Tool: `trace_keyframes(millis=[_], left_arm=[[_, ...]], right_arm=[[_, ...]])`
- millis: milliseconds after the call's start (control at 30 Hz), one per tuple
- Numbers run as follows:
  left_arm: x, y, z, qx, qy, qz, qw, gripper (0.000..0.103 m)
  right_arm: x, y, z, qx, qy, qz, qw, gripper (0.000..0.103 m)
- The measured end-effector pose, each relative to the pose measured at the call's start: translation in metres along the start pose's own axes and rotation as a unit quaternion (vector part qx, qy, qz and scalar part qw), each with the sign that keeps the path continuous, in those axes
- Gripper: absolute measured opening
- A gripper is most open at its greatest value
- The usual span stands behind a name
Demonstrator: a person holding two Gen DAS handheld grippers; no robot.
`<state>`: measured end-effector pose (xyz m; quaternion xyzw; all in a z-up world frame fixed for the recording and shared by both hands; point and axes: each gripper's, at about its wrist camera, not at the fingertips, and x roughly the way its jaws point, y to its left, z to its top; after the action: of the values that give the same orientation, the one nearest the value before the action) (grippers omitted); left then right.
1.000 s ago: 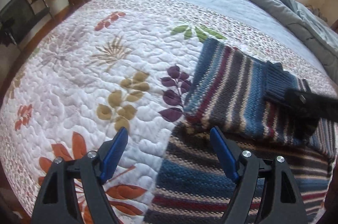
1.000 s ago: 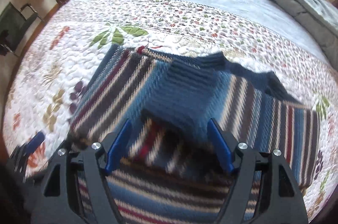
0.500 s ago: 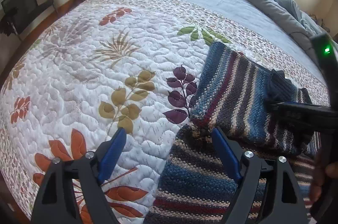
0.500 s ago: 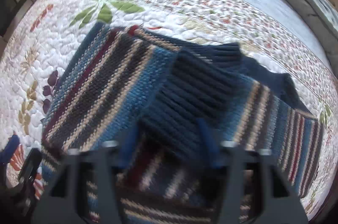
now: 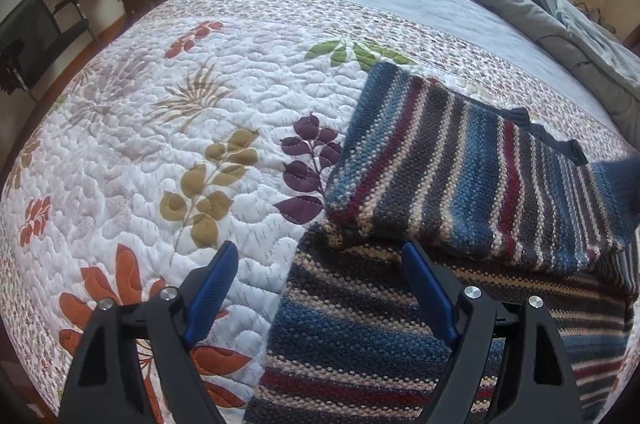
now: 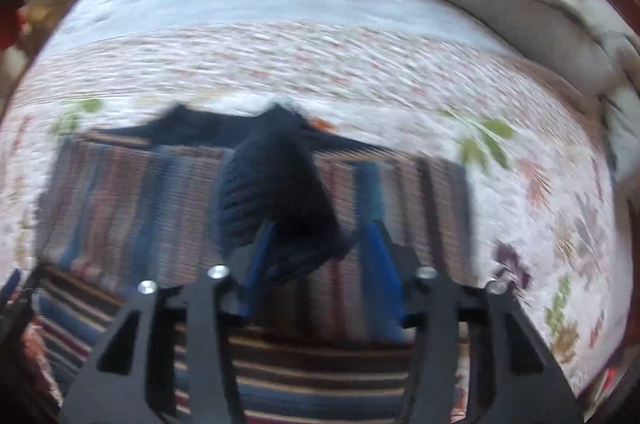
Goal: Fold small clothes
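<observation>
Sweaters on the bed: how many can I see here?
1. The sweater lies partly folded on the quilt, in front of both cameras, with its dark cuff in the right claw. Others may lie out of view.

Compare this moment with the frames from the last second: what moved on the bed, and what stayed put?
The right gripper has carried the navy ribbed cuff across toward the right half of the striped sweater; the right wrist view is blurred with motion, and whether the gripper is shut on the cuff is unclear. The right gripper has left the left wrist view. The left gripper stays open at the sweater's left edge, and the floral quilt is unchanged.
</observation>
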<state>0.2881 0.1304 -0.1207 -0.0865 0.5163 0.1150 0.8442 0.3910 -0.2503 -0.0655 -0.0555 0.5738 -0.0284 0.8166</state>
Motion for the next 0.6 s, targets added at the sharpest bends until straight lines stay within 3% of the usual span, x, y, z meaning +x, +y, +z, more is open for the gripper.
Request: trace_keyframes(millis=[133,233,333,500,600], left_arm=[[0.001,-0.011,-0.003,0.016,-0.001,0.001,0.9999,0.084],[0.002,-0.018,-0.005,0.026,-0.001,-0.004,0.9997,0.084],[0.004,-0.021,-0.006,0.026,0.000,-0.015,0.9996,0.085],[0.009,-0.020,-0.007,0.023,0.002,-0.007,0.9997,0.086],[0.012,-0.019,-0.008,0.020,0.006,-0.007,0.9998,0.086]], right_arm=[[0.019,-0.042,-0.014,0.035,0.029,0.007,0.999,0.055],[0.035,-0.052,-0.017,0.054,0.041,0.043,0.997,0.064],[0.051,-0.052,-0.012,0.069,0.056,0.092,0.992,0.064],[0.076,-0.042,-0.001,0.068,0.073,0.126,0.987,0.065],[0.080,-0.036,0.006,0.057,0.070,0.135,0.987,0.055]])
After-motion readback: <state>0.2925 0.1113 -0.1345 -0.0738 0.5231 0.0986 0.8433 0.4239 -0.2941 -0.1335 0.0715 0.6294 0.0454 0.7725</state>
